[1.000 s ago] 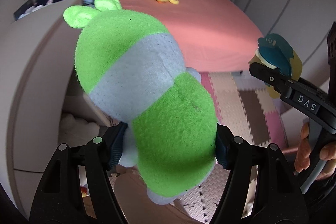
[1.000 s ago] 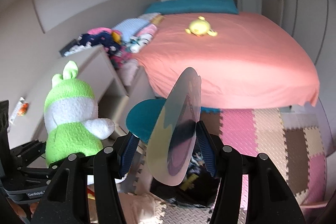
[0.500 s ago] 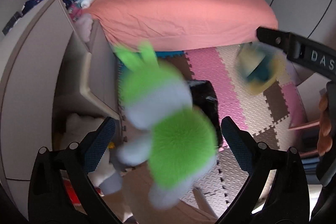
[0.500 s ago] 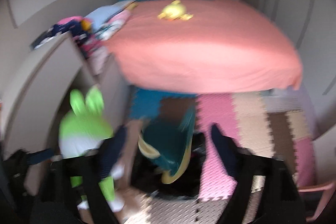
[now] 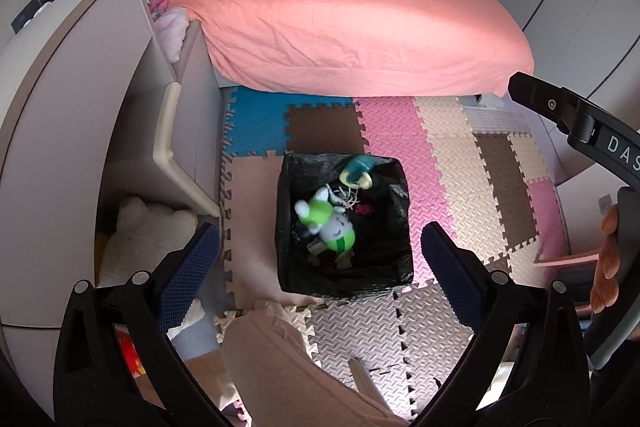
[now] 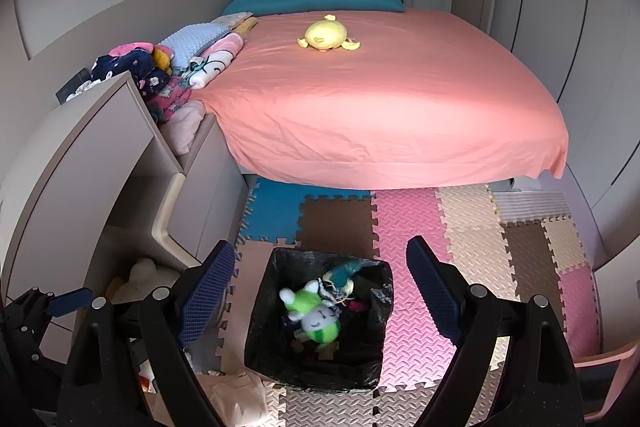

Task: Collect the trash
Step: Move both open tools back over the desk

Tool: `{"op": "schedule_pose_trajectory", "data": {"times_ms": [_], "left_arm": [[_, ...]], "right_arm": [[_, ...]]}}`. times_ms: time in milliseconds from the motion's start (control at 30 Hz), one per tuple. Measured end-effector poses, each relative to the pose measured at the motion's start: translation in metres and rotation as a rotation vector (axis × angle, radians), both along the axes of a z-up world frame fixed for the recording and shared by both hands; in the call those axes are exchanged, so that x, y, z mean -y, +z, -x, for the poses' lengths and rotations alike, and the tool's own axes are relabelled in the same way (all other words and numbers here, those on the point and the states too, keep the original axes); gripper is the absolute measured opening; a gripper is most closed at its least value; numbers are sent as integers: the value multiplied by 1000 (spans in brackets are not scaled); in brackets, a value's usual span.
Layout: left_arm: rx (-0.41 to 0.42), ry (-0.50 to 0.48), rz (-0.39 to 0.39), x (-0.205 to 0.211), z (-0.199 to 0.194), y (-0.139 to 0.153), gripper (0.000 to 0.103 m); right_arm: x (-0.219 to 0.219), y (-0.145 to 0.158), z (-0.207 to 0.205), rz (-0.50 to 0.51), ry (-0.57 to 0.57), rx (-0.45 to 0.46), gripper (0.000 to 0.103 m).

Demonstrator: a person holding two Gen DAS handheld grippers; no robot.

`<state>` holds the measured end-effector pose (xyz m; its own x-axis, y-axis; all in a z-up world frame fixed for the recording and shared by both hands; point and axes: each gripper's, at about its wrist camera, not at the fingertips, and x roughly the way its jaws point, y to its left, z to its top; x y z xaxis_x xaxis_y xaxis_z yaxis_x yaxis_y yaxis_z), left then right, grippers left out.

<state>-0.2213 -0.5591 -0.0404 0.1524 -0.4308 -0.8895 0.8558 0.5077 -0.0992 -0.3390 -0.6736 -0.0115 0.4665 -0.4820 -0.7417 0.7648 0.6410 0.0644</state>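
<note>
Both grippers, left (image 5: 320,259) and right (image 6: 320,291), hung spread and empty over a black-lined bin (image 5: 400,227). Green plush (image 5: 328,223) and teal toy (image 5: 356,173) lay inside, toy at the far edge. Bin sat on puzzle mats (image 5: 460,155) near the pink bed (image 5: 352,19), drawers (image 5: 80,87) alongside.

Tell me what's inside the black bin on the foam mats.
The black bin holds a green and white plush bunny, a teal and yellow toy and small scraps. The plush covers whatever lies beneath.
</note>
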Motion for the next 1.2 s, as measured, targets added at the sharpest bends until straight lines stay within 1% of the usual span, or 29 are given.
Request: {"op": "schedule_pose_trajectory", "data": {"times_ms": [133,333,500,700,833,1000,1200], "left_arm": [[-10,16,18,-8,-7,6,97],[-29,72,44,-27,-25,15,97],[-1,116,63,-53,-44,30,97],[46,215,85,-103,-79,56,97],[72,305,105,-144,-105,71,97],[84,416,114,-197,-137,82,97],[105,519,112,-255,-170,88,97]], "right_arm": [[-8,7,-7,7,27,10,88],[-29,18,-34,11,105,29,88],[-55,32,-67,4,194,55,88],[-97,51,-118,-13,335,87,88],[-133,61,-156,-9,436,96,88],[-178,70,-203,-14,546,98,88],[-231,74,-252,-28,663,91,88]]}}
